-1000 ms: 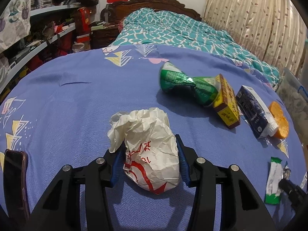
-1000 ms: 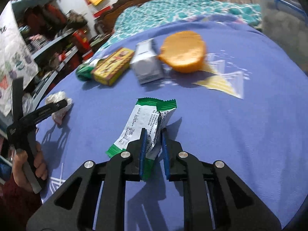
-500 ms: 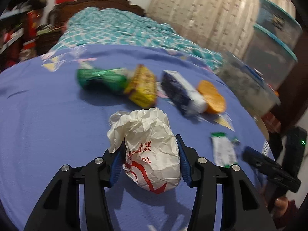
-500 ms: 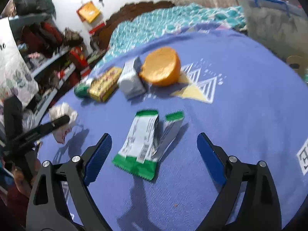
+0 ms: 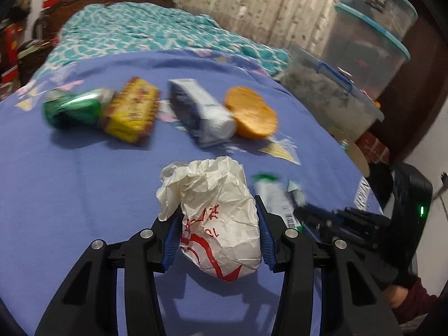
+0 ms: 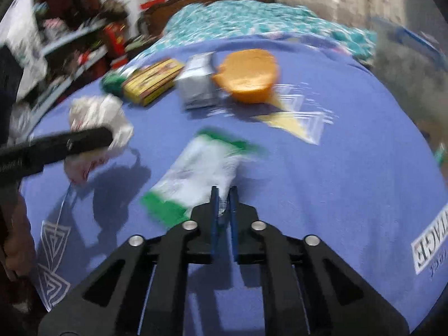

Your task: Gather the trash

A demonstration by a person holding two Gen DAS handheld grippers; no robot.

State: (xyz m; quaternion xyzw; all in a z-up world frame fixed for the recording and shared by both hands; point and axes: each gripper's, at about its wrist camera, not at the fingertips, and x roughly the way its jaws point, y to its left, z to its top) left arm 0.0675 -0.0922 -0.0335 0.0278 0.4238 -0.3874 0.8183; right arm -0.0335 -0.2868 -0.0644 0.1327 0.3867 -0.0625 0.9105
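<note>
The left tool [image 5: 218,233] is clamped on a crumpled white paper bag [image 5: 215,218], and its jaws are closing a little more on it. The bag hangs above the near part of the bed [image 5: 70,182]. The right tool [image 6: 223,212] is pressed together on a green and white wrapper [image 6: 196,173], close to the bed's near edge. A green pack [image 5: 72,109], yellow box [image 5: 131,114], carton [image 5: 201,112] and orange piece [image 5: 252,116] lie in a row toward the far side of the bed.

Dim, warm indoor light from above — soft shadows fall toward camera on the bedsheet [image 5: 84,184]. Heavy motion blur, esp. right wrist view; fisheye bends edges, black vignette at corners — bkgd soft.
</note>
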